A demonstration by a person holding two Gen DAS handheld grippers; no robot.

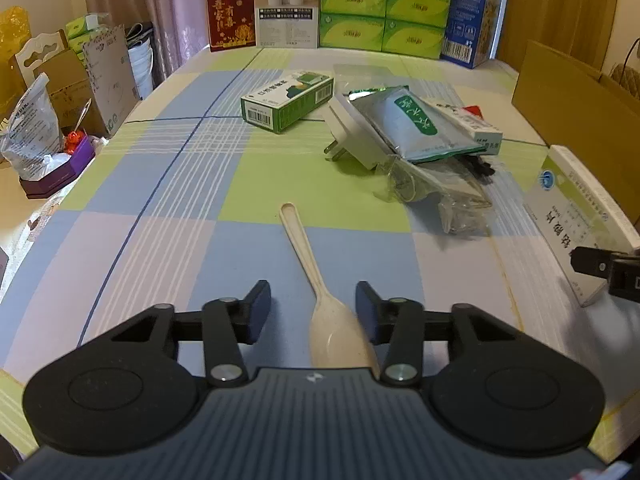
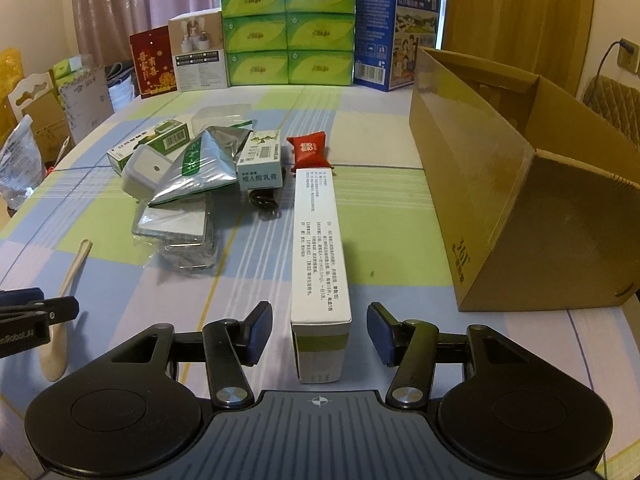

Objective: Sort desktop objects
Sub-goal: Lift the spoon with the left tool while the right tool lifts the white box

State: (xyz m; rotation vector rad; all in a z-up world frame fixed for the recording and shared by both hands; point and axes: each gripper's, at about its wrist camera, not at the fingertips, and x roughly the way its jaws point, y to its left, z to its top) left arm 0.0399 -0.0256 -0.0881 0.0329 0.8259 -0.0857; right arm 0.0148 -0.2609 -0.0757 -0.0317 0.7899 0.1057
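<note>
left wrist – smooth cream spoon [image 1: 320,280], checked cloth [image 1: 160,240]

Spoon [image 1: 338,336]: bowl end hidden under gripper body, between the fingers.
Cable [image 2: 264,202]: mostly hidden beneath small box [image 2: 260,166].
Cardboard box [image 2: 520,200]: contents unreadable; right side cut off.

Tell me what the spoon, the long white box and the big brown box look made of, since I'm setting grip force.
Spoon: looks like matte beige plastic, one smooth moulded piece, possibly a fibre blend.
Long white box: thin printed card, with folded edges and a tucked end flap.
Big brown box: plain brown cardboard, dull surface; its wall structure cannot be seen.
</note>
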